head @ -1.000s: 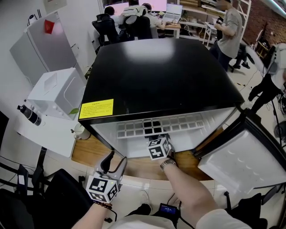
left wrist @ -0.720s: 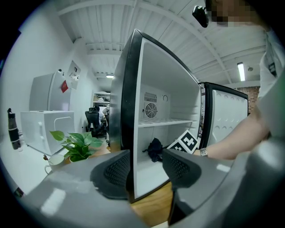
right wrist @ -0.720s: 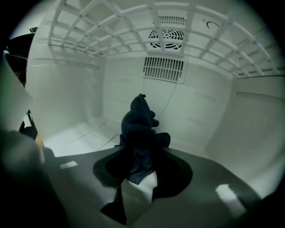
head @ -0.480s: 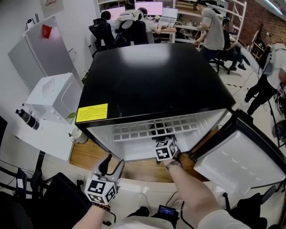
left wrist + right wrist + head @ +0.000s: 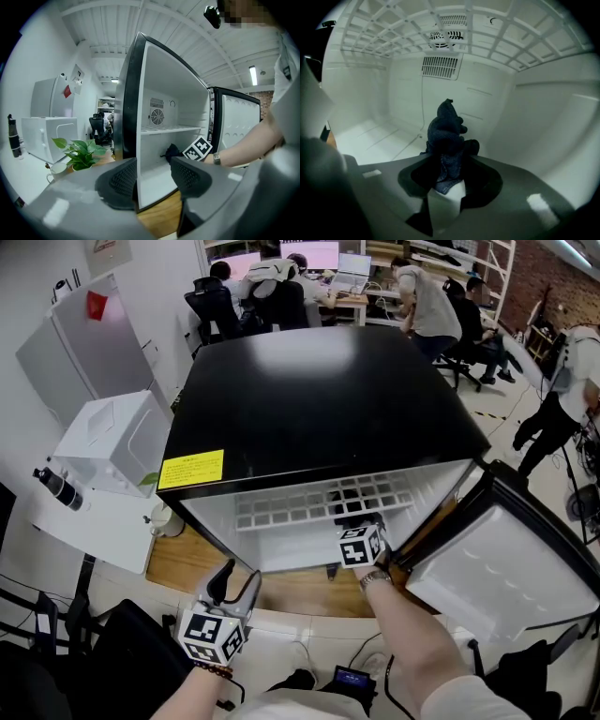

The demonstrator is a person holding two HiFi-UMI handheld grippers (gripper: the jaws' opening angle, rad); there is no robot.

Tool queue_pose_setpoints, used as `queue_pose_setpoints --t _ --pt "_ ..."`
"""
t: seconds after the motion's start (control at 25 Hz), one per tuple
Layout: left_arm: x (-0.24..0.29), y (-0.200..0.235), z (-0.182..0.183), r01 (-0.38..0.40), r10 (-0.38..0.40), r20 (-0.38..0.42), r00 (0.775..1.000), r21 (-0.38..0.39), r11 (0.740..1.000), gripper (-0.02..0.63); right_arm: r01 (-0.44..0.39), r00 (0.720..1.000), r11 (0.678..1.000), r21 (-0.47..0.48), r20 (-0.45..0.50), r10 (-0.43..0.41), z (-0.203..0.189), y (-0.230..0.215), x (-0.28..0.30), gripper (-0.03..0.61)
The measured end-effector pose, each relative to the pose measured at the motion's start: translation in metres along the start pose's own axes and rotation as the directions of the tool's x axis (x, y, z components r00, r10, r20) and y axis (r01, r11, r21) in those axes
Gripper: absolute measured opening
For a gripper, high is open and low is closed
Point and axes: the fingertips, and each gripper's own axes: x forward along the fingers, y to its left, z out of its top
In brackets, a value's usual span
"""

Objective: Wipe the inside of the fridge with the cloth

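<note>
A black-topped small fridge [image 5: 319,399] stands open, its door [image 5: 497,577] swung out to the right. My right gripper [image 5: 359,538] reaches into the white compartment under the wire shelf [image 5: 319,502], toward its right side. In the right gripper view the right gripper [image 5: 449,168] is shut on a bunched dark blue cloth [image 5: 447,136], which sticks up in front of the back wall near the right side wall. My left gripper [image 5: 239,579] hangs outside, before the fridge's left front corner, open with nothing between its jaws. From the left gripper view the cloth [image 5: 171,152] shows inside the fridge [image 5: 164,108].
The fridge sits on a wooden platform [image 5: 197,563]. To its left stand a white box [image 5: 117,437], a dark bottle [image 5: 56,482] and a potted plant [image 5: 79,152]. People sit and stand at desks behind [image 5: 281,282]; another person stands at the right [image 5: 562,399].
My right gripper has slid to the right inside the fridge, taking the cloth with it. The left gripper has stayed put. A person in the background has walked to the left.
</note>
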Motion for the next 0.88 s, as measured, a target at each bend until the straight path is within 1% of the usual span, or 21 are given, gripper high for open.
queue_pose_setpoints --t 0.28,0.44,0.56,0.64,0.72,0.88 --pt "-0.002 -0.001 0.0 -0.005 0.005 0.0 1.0 -0.004 1.0 0.233 0.096 0.995 0.995 0.019 -0.036 -0.096 -0.01 -0.026 -0.004 0.137" --pt "-0.002 -0.002 0.0 -0.002 0.002 -0.002 1.0 0.001 1.0 0.234 0.098 0.995 0.995 0.037 -0.027 -0.097 -0.008 -0.028 -0.006 0.137" --pt "-0.002 -0.003 0.001 0.001 -0.001 -0.002 1.0 0.002 1.0 0.234 0.116 0.993 0.992 0.057 -0.023 -0.115 -0.008 -0.032 -0.01 0.137" --pt "-0.003 -0.002 0.0 0.0 0.0 -0.001 1.0 0.0 1.0 0.235 0.111 0.994 0.991 0.073 0.006 -0.112 -0.003 -0.03 -0.017 0.137" --pt "-0.003 0.0 0.0 -0.003 0.003 0.001 1.0 -0.002 1.0 0.235 0.089 0.995 0.992 0.092 0.042 -0.093 0.004 -0.021 -0.024 0.137" --pt "-0.003 0.0 0.0 0.0 0.0 0.002 1.0 -0.003 1.0 0.233 0.004 0.992 0.995 0.103 0.122 -0.016 0.026 0.012 -0.042 0.137"
